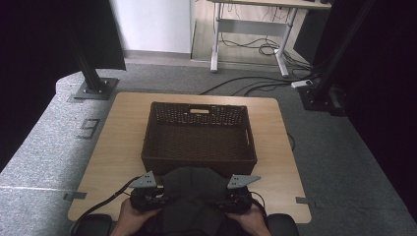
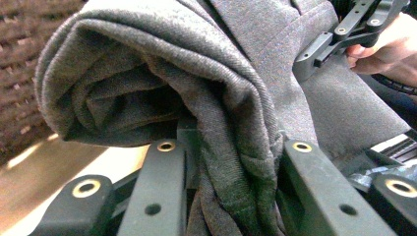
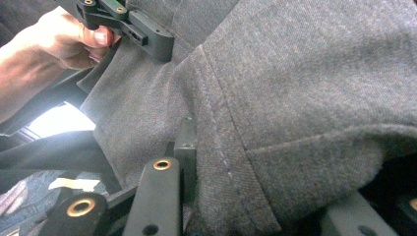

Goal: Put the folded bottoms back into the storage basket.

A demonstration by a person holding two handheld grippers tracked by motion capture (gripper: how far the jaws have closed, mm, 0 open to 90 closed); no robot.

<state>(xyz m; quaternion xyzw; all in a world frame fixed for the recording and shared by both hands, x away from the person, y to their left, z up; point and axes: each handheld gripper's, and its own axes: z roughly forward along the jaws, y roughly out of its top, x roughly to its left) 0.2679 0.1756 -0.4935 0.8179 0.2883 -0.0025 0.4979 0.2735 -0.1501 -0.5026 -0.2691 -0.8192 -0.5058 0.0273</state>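
A dark grey folded garment (image 1: 189, 189) hangs at the near edge of the wooden table (image 1: 120, 132), just in front of an empty dark brown wicker basket (image 1: 196, 160). My left gripper (image 1: 164, 194) holds the garment's left side and my right gripper (image 1: 223, 196) its right side. In the left gripper view the rolled cloth (image 2: 172, 59) is bunched between the jaws of the left gripper (image 2: 231, 152), which is shut on it. In the right gripper view a seamed fold (image 3: 319, 73) is pinched by the right gripper (image 3: 246, 187). Each gripper view also shows the other gripper (image 2: 344, 34) (image 3: 133, 24) farther off.
The basket takes up the middle of the table, with bare wood on both sides. Black posts on base plates (image 1: 93, 88) (image 1: 319, 96) stand on the grey carpet beyond the far corners. Cables (image 1: 255, 86) run toward a desk (image 1: 255, 29) at the back.
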